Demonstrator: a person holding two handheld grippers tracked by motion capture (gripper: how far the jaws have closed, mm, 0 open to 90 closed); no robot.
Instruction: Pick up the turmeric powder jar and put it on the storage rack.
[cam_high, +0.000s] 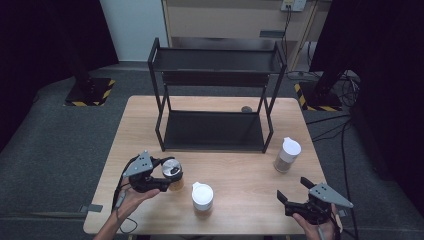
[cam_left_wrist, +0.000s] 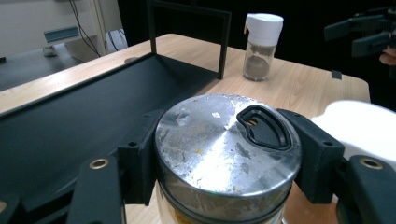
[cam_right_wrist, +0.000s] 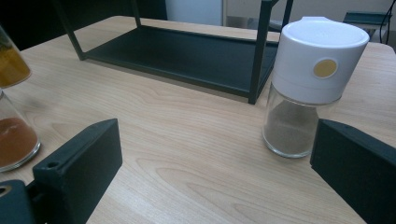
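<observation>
Metal-lidded spice jar sits closest, clamped between both jaws of the left gripper, pads pressed on either side just under the lid; yellow-orange contents visible below. In the high view that jar is at the table's front-left, just ahead of the black two-tier rack. White-capped jar stands just right of it, near the front edge. Right gripper hovers at front-right, jaws spread wide, nothing between them. Second white-capped jar with grey powder stands upright ahead of those jaws, beside the rack's right front leg, not touched.
</observation>
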